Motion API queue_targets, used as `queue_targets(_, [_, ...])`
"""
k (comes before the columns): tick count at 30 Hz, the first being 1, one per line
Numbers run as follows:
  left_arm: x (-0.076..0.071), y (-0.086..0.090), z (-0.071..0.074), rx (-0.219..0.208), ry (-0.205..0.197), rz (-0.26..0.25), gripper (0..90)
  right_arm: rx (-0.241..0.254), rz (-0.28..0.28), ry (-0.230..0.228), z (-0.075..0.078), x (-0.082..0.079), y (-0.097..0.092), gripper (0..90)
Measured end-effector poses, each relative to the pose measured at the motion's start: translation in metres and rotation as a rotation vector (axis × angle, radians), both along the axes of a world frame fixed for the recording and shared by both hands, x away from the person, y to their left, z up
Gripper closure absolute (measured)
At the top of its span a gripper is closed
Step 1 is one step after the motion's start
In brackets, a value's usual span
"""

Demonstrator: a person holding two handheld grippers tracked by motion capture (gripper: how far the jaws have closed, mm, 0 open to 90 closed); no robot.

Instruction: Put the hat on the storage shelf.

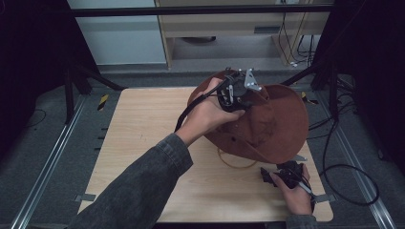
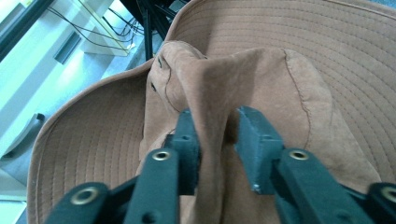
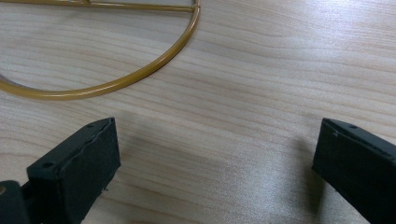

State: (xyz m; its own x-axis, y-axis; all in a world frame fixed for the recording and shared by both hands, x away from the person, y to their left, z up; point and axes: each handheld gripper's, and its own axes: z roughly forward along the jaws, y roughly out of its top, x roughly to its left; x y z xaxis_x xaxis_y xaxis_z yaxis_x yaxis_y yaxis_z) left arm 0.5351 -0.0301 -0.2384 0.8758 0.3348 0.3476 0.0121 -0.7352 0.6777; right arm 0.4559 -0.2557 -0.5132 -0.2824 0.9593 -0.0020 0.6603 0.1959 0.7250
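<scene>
Pale wood makes up the table point(image 1: 143, 143), ringed by dark frame rails and loose cables on the floor. Held above its far right part is a brown wide-brimmed hat point(image 1: 282, 119), lifted by the left gripper point(image 2: 212, 140), whose jaws are pinched on a fold of the crown fabric. The right gripper point(image 3: 215, 154) rests low near the table's front right corner, jaws spread wide with bare wood between them. A thin golden wire ring point(image 3: 121, 81) lies on the table under the hat; it may be a stand or hanger, but too little of it shows to be sure. The risk is the grip: soft suede caught by one narrow crease could slide out under the brim's weight, dropping the hat onto the ring.
</scene>
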Motion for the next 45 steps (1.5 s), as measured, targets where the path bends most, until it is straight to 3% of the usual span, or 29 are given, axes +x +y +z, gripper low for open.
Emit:
queue_targets(21, [-0.009, 0.001, 0.004, -0.011, 0.034, 0.019, 29.9, 0.003, -0.001, -0.001, 0.0, 0.0, 0.0, 0.7])
queue_targets(29, [-0.011, 0.006, 0.012, -0.033, 0.026, 0.031, 23.7, 0.003, -0.001, -0.001, 0.0, 0.0, 0.0, 0.7])
queue_targets(45, [-0.016, 0.029, 0.028, -0.061, 0.05, 0.055, 16.3, 0.002, -0.005, 0.002, 0.0, 0.0, 0.0, 0.7])
